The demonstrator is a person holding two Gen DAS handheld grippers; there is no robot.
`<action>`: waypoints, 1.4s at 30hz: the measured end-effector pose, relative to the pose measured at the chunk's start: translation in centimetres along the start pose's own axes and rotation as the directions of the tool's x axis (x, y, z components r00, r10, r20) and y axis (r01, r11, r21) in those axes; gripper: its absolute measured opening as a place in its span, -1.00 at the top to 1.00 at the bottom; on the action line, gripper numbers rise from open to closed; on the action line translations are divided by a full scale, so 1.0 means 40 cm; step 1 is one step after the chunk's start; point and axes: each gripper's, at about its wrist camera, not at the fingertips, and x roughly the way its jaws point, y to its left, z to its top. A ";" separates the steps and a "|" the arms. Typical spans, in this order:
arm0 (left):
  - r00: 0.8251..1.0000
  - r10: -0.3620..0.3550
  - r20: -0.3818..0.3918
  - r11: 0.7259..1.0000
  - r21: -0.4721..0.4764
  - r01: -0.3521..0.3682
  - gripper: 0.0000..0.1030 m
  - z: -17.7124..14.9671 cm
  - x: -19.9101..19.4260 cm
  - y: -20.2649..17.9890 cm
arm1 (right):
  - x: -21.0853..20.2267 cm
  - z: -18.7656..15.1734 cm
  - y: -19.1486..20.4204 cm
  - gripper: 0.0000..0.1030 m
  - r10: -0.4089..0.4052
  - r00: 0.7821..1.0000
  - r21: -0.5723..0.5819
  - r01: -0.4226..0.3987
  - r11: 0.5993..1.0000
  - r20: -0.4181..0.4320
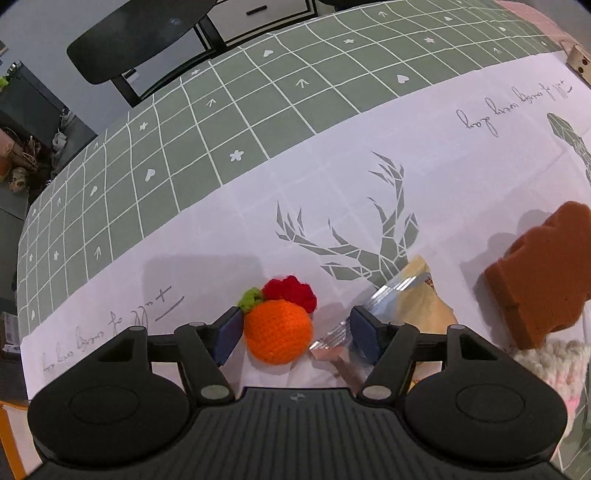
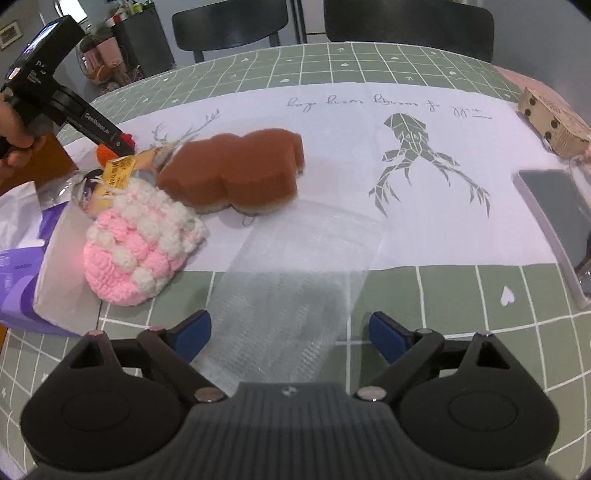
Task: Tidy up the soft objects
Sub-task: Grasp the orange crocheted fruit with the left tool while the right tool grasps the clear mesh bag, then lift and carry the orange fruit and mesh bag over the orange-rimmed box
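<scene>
Crocheted orange (image 1: pixel 277 331) sits between the left gripper's (image 1: pixel 295 330) spread fingers (image 1: pixel 229 332), touching one; right gripper (image 2: pixel 290 332) released.

Crocheted orange fruit (image 1: pixel 277 331): knobbly matt yarn. Beside it, snack packet (image 1: pixel 413 295): glossy crinkled foil. Brown sponge (image 2: pixel 236 173): porous, matt. Pink-and-white pouch (image 2: pixel 136 251) near sponge: chunky yarn. Bubble wrap (image 2: pixel 291 306): clear plastic, dimpled. White cloth (image 2: pixel 424 206): smooth, matt.

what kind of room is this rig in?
Most likely a home dining area. A table under a green checked tablecloth with a white deer-print runner has dark dining chairs pushed up to its far side. Household clutter sits on the floor beyond.
</scene>
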 end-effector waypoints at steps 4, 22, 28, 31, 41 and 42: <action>1.000 -0.002 0.002 1.000 -0.012 0.002 -0.53 -0.001 0.009 0.002 | 0.013 0.000 0.019 -0.77 -0.005 1.000 -0.007 0.005 1.000 0.021; 1.000 0.007 -0.019 1.000 0.001 -0.007 -0.01 -0.007 0.023 0.003 | 0.000 0.008 0.035 0.95 -0.049 0.999 -0.137 0.050 0.989 0.011; 1.000 -0.007 0.006 1.000 -0.009 0.007 0.02 -0.007 0.005 0.004 | -0.010 0.008 0.021 1.00 -0.039 0.999 -0.119 0.040 0.992 0.009; 1.000 -0.010 0.026 1.000 -0.003 0.010 0.02 -0.007 -0.012 0.004 | -0.019 0.010 0.015 1.00 -0.040 0.999 -0.110 0.041 0.993 0.018; 0.989 -0.039 0.140 0.998 0.048 0.033 0.02 -0.028 -0.143 -0.029 | -0.087 0.021 -0.007 1.00 -0.041 0.998 -0.107 0.047 0.993 0.054; 0.986 -0.052 0.159 0.997 0.062 0.043 0.02 -0.035 -0.168 -0.041 | -0.101 0.023 -0.006 1.00 -0.041 0.998 -0.112 0.047 0.993 0.057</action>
